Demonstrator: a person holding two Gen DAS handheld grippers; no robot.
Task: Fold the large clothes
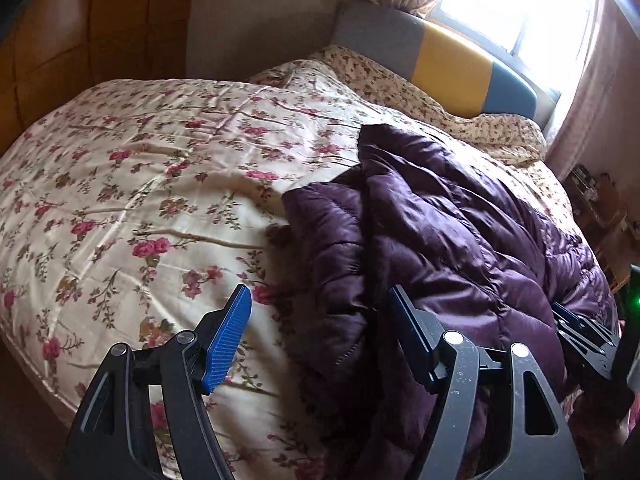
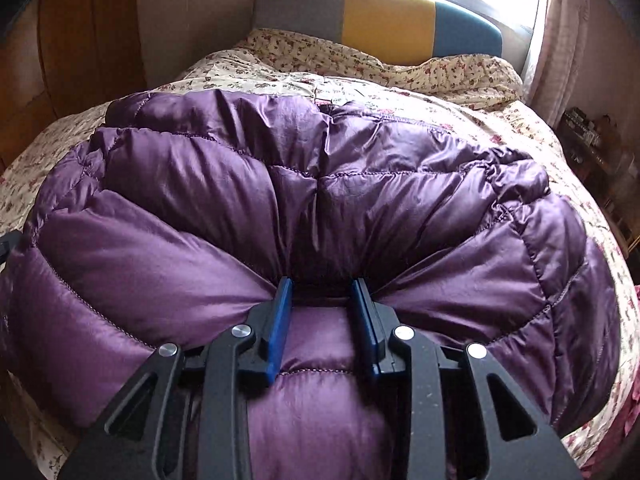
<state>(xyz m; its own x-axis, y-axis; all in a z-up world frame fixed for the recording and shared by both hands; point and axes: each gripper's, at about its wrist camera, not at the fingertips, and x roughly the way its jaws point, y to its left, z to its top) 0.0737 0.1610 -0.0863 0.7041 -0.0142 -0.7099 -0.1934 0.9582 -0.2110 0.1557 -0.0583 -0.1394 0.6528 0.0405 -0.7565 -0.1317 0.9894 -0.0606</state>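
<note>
A large purple quilted down coat [image 2: 280, 184] lies spread on the floral bedspread [image 1: 140, 184]. In the left wrist view the coat [image 1: 460, 216] covers the right half of the bed. My left gripper [image 1: 320, 300] is open, its fingers apart above the coat's left edge, holding nothing. My right gripper [image 2: 324, 292] is shut on a bunched fold of the coat's near edge, with puffy fabric squeezed between its blue pads [image 2: 280, 320]. The right gripper also shows at the right edge of the left wrist view [image 1: 580, 328].
A headboard [image 2: 384, 20] in grey, yellow and blue stands at the far end under a bright window [image 1: 520, 4]. A floral duvet [image 2: 400, 68] is heaped by the headboard. A wooden wardrobe [image 1: 60, 40] stands at the left. Cluttered shelves [image 2: 592, 140] stand at the right.
</note>
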